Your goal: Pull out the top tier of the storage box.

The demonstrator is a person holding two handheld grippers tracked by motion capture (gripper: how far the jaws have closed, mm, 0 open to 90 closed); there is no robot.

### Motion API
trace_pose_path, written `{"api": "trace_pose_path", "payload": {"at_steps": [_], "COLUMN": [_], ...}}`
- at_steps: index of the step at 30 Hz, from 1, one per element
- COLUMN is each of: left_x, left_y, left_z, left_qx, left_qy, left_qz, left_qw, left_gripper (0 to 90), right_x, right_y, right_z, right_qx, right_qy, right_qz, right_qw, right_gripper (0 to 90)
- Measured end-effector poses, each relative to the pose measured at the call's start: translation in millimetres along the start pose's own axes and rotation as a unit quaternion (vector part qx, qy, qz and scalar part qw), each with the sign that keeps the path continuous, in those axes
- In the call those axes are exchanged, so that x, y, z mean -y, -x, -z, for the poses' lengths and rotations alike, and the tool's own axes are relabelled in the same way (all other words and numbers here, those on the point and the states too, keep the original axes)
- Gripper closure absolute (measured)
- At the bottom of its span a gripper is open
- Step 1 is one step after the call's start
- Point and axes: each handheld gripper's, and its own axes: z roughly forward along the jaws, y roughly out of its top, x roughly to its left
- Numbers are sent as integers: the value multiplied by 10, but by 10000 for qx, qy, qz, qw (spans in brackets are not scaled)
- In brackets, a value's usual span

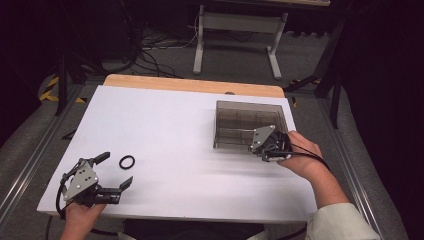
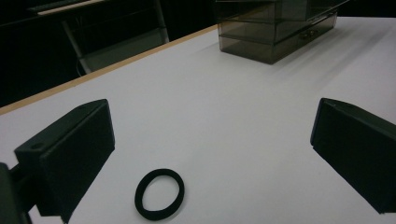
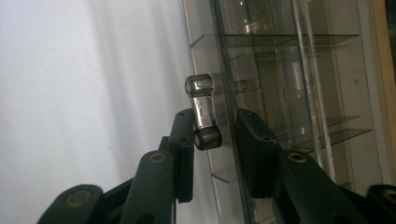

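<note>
A smoky see-through drawer box point(image 1: 235, 112) stands at the right of the white table point(image 1: 175, 130). My right gripper point(image 1: 266, 146) is at its near side. In the right gripper view the jaws point(image 3: 214, 116) straddle a clear bar handle point(image 3: 201, 109) on a drawer front point(image 3: 289, 70). The left pad lies against the handle and a narrow gap shows before the right pad. My left gripper point(image 1: 117, 169) rests near the front left, jaws wide apart point(image 2: 210, 126). A black ring point(image 1: 127, 161) lies on the table just ahead of it, between the jaw lines point(image 2: 159, 194), untouched.
The table's wooden far edge point(image 1: 195, 85) runs behind the box. Beyond it are a white stand's legs point(image 1: 235, 40) and loose cables point(image 1: 150, 55) on the floor. The box point(image 2: 275, 32) sits far ahead in the left gripper view.
</note>
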Motion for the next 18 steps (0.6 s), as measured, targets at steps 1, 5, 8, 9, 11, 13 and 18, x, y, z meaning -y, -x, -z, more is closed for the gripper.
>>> {"api": "trace_pose_path", "payload": {"at_steps": [1,5,8,9,11,13,18], "left_x": [0,-1,-1,0,-1,0,-1], "left_y": [0,1,1,1,0,0,2], "left_z": [0,1,1,2,2,1,0], "left_qx": [-1,-1,-5,-6,-8,-8,-16], "left_qy": [0,1,0,0,0,-3,-1], "left_qz": [0,-3,-2,-2,-5,-2,-12], "left_qw": [10000,10000,10000,10000,10000,10000,10000], "left_gripper": [7,7,7,7,7,7,7], "right_x": [-2,-9,-8,-6,-5,-1,8], "right_y": [-20,-76,-89,-99,-115,-127,-172], "right_z": [9,37,43,44,51,55,63], "right_qx": [-4,-23,-18,-18,-24,-21,-69], "right_qy": [-19,-1,-10,-6,-9,-13,-83], "right_qz": [-16,44,78,69,52,87,77], "right_qw": [10000,10000,10000,10000,10000,10000,9999], "right_gripper": [694,697,697,697,697,698,699]}}
